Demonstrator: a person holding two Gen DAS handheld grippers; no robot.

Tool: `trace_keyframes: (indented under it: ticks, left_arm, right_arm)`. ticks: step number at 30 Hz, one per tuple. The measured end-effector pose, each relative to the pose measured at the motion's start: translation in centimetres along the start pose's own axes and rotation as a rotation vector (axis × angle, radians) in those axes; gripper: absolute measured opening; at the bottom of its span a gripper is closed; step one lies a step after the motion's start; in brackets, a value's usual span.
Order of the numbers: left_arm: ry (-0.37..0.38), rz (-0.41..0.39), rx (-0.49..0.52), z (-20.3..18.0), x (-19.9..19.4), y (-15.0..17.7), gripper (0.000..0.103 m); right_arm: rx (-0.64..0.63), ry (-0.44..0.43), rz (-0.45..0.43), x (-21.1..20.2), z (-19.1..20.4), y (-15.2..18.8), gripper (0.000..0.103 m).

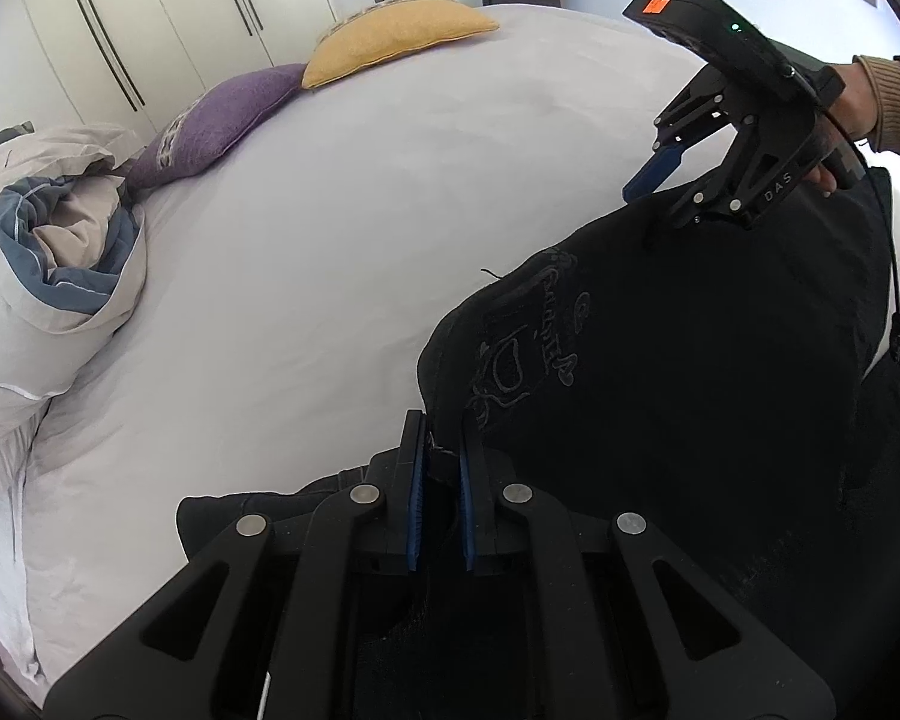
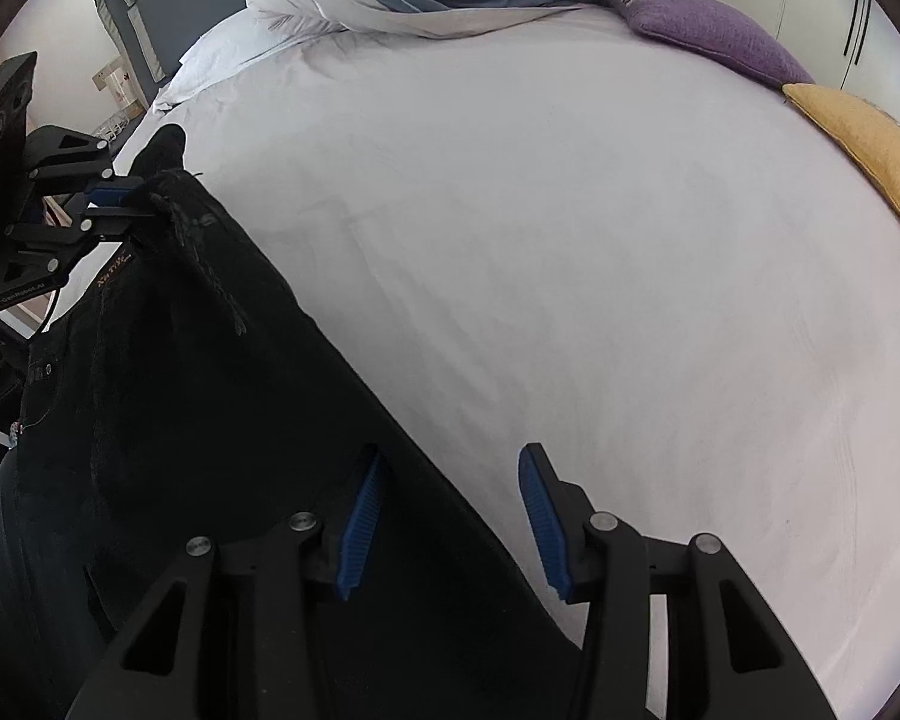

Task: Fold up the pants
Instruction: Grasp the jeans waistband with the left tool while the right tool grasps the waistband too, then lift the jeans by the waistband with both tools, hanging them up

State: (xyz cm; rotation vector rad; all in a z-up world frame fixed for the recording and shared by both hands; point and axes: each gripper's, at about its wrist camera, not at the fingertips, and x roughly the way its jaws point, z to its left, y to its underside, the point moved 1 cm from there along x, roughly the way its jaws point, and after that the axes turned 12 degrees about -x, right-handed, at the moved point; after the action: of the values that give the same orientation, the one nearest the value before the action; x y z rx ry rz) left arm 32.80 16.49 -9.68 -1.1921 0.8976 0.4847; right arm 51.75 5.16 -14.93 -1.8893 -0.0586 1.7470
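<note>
Black pants [image 1: 690,372] with stitched back-pocket embroidery lie over the near side of the white bed; they also show in the right wrist view [image 2: 210,408]. My left gripper [image 1: 441,438] is shut on the pants' waistband corner, and it appears in the right wrist view [image 2: 129,198] pinching that corner. My right gripper [image 2: 450,480] is open, its left finger over the pants' edge and its right finger over the sheet. In the left wrist view the right gripper [image 1: 660,180] hovers at the pants' far edge, holding nothing.
The white bed sheet [image 1: 330,210] stretches ahead. A bunched duvet [image 1: 60,240], a purple pillow [image 1: 210,126] and a yellow pillow [image 1: 390,36] lie along the far side. White wardrobes [image 1: 150,12] stand behind the bed.
</note>
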Motion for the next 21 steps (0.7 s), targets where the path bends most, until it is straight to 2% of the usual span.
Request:
trace_keyframes:
  ticks: [1,3,6,14,21]
  left_arm:
    - [0.0,0.0,0.001,0.2,0.2,-0.2,0.008]
    - [0.0,0.001,-0.001,0.2,0.2,0.1,0.008]
    - [0.002,-0.005,-0.02,0.1,-0.1,0.2,0.008]
    - [-0.016,-0.019,-0.069,0.8,-1.2,0.7,0.008]
    - [-0.028,-0.033,-0.091,-0.2,-3.6,2.1,0.007]
  right_arm:
    - [-0.004,-0.006,0.003,0.1,0.0,0.0,0.046]
    - [-0.013,-0.023,-0.005,-0.2,0.3,-0.1,0.025]
    - [-0.048,-0.014,-0.007,-0.7,1.3,-0.5,0.008]
    - [-0.079,0.049,-0.084,-4.0,3.8,-0.5,0.004]
    - [-0.153,0.11,-0.122,-6.1,9.0,-1.4,0.004]
